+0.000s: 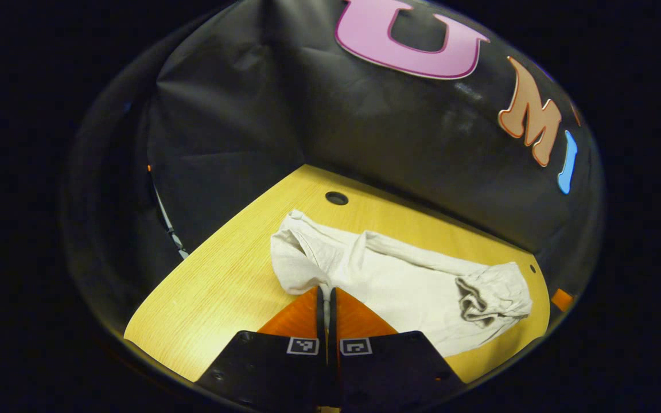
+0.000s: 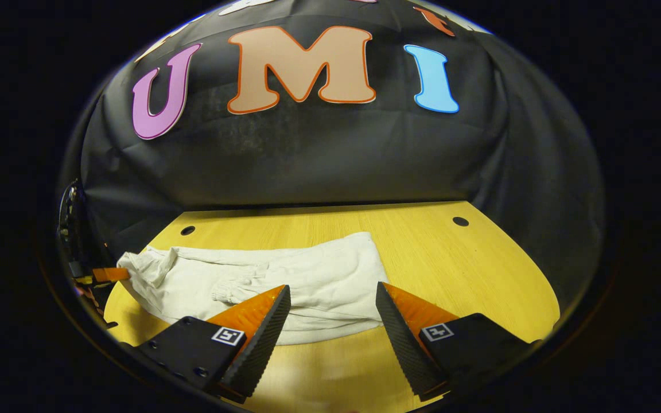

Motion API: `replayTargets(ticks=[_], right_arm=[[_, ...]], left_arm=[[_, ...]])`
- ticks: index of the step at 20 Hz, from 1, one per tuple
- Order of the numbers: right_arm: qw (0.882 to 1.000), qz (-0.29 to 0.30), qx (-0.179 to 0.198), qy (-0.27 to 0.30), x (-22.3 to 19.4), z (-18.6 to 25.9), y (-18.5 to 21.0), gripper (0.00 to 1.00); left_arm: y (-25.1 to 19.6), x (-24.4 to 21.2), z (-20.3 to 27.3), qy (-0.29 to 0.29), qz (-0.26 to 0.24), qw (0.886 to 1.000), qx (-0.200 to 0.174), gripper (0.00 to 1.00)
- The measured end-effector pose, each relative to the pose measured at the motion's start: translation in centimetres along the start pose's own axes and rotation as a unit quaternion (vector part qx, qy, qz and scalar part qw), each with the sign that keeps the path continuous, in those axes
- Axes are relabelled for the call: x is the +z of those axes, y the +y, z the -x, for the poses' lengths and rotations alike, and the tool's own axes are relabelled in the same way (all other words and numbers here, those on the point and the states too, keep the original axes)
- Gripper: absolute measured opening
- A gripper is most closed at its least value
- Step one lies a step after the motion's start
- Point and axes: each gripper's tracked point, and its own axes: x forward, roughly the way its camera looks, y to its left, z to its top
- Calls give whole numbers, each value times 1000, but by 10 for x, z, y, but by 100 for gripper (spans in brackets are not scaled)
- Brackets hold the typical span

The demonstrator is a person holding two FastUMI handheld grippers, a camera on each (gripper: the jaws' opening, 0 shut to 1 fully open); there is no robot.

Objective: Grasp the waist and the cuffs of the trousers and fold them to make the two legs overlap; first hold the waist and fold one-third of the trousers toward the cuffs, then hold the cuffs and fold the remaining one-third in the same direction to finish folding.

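1. Yellow wood-grain table [image 2: 479, 269] is seen as the working surface in both views, backed by the booth's black cloth wall [image 2: 319, 155].
2. In the left gripper view, the left gripper [image 1: 326, 295] is found at 6 o'clock with its two fingers pressed together, only a thin slit left between them; a sliver of pale cloth appears to be pinched at the tips, where the near edge of the trousers [image 1: 399, 281] is met.
3. From those tips the off-white trousers are spread toward 3 o'clock, a bunched, rumpled end lying at the far right and a folded-over flap toward 11 o'clock.
4. Beyond the trousers, a round hole [image 1: 337, 198] in the tabletop is seen at 12 o'clock.
5. In the right gripper view, the right gripper [image 2: 333, 295] is held at 6 o'clock with its fingers spread wide apart, nothing between them, just above the near edge of the trousers [image 2: 307, 275].
6. The trousers are laid across the table from centre toward 9 o'clock, where the other gripper's tip [image 2: 109, 274] is seen at the cloth's end.
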Motion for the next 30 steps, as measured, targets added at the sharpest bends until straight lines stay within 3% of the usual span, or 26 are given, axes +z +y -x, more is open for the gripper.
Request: replayTargets(ticks=[8,14,16,20,23,25,29,30], right_arm=[[1000,-7,2,5,-7,13,-55,94],[1000,-14,0,5,-8,16,-107,96],[1000,-13,-3,6,-9,16,-128,93],[1000,-20,-9,6,-8,14,-163,96],[1000,-22,-12,12,-12,12,-185,93],[1000,-21,-12,16,-17,11,-195,96],[1000,-17,-13,22,-23,12,-206,97],[999,-18,-12,23,-21,13,-205,96]], left_arm=[[-139,47,20,-48,-53,994,-78,0],[-276,43,25,-62,-116,979,-154,0],[-319,30,27,-58,-148,971,-177,0],[-390,-26,22,-35,-225,948,-221,0],[-414,-78,3,5,-287,929,-232,0],[-423,-114,-8,32,-312,919,-239,0],[-421,-152,-21,80,-317,910,-254,12],[-422,-157,-21,85,-313,910,-257,24]])
